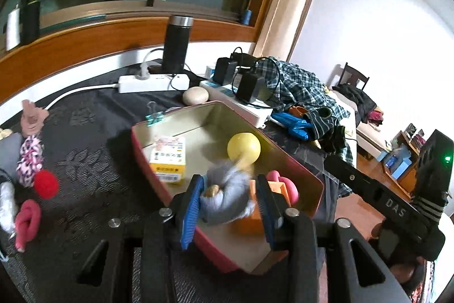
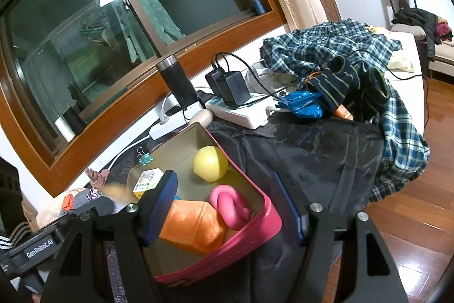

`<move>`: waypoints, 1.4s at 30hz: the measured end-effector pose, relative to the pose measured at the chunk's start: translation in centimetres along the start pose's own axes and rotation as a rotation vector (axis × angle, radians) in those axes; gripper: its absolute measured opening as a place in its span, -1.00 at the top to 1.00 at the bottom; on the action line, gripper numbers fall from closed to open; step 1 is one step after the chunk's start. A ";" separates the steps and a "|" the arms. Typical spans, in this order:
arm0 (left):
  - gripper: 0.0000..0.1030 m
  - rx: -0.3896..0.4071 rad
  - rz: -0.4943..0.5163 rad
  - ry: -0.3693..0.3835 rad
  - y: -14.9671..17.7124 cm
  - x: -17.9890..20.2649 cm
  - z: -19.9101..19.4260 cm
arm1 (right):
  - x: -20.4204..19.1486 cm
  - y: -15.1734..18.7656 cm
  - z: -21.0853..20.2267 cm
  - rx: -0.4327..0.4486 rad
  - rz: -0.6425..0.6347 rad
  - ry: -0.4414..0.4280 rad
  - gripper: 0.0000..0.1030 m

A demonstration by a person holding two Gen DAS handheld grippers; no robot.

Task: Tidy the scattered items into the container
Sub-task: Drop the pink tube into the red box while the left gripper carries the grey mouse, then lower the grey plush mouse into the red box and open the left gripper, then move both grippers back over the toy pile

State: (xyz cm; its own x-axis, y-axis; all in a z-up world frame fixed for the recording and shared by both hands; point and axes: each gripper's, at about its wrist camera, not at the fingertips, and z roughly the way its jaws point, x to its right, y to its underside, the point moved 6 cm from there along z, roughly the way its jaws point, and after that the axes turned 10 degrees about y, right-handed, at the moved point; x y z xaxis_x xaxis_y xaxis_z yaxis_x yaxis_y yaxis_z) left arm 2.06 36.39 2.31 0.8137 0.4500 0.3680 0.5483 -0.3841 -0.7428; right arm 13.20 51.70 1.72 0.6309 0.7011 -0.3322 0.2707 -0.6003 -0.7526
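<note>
A pink box sits on the dark cloth. It holds a yellow ball, a yellow carton, an orange block and a pink knotted toy. My left gripper is over the box's near end with a blurred grey-blue plush between its fingers. My right gripper is open and empty over the box's near corner. A red ball, a pink knot and a rope toy lie on the cloth to the left.
Behind the box are a beige stone, a teal binder clip, white power strips with chargers, a black flask and a heap of plaid clothes. The table edge and wooden floor lie to the right.
</note>
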 end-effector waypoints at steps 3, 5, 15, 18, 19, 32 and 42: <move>0.15 -0.018 0.023 0.008 0.3 0.2 0.7 | 0.2 0.1 0.3 -0.006 0.002 0.005 -0.40; 0.15 -0.022 0.002 0.005 0.5 -0.3 0.7 | 0.2 0.2 0.4 -0.008 0.003 0.007 -0.40; 0.15 0.019 -0.100 -0.055 0.5 -4.6 -1.8 | -1.0 1.0 0.6 -0.020 -0.012 -0.003 -0.41; 0.15 0.018 -0.122 -0.081 1.1 -5.8 -2.5 | -2.2 1.4 0.4 -0.021 -0.027 -0.018 -0.41; 0.15 0.018 -0.128 -0.094 1.3 -6.3 -2.8 | -2.5 1.4 0.3 -0.019 -0.031 -0.022 -0.41; -0.59 0.079 -0.213 -0.251 3.2 -12.8 -10.0 | -10.6 3.6 -1.0 -0.019 -0.165 -0.139 -0.43; -0.64 0.194 -0.338 -0.400 4.8 -20.8 -17.6 | -16.6 7.2 -0.6 -0.084 -0.261 -0.233 -0.50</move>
State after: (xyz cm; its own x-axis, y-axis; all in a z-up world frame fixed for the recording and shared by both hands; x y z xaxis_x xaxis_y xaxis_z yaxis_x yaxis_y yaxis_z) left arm -8.83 11.00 0.99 0.4413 0.8077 0.3910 0.6901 -0.0269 -0.7233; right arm 5.10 35.46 2.17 0.3524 0.8982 -0.2629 0.4659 -0.4120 -0.7831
